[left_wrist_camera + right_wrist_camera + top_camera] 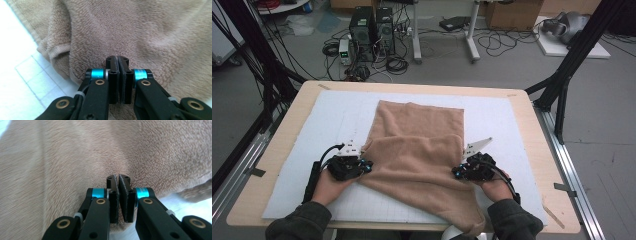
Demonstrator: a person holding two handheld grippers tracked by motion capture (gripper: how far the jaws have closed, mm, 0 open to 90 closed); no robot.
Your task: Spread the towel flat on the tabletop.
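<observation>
A tan terry towel (417,145) lies on the white gridded mat (337,115), its near part folded over and one corner hanging off the table's front edge. My left gripper (370,164) rests at the towel's left edge, held in a hand. My right gripper (456,172) rests at the towel's right edge, held in the other hand. In the left gripper view the gripper (117,58) has its jaws pressed together just above the towel (150,30), with no cloth showing between them. In the right gripper view the gripper (118,177) is likewise shut over the towel (75,157).
The mat covers a wooden table (292,120) with rounded corners. Black frame posts (572,55) stand at both far sides. Computer towers (372,30), cables and boxes sit on the floor beyond the table.
</observation>
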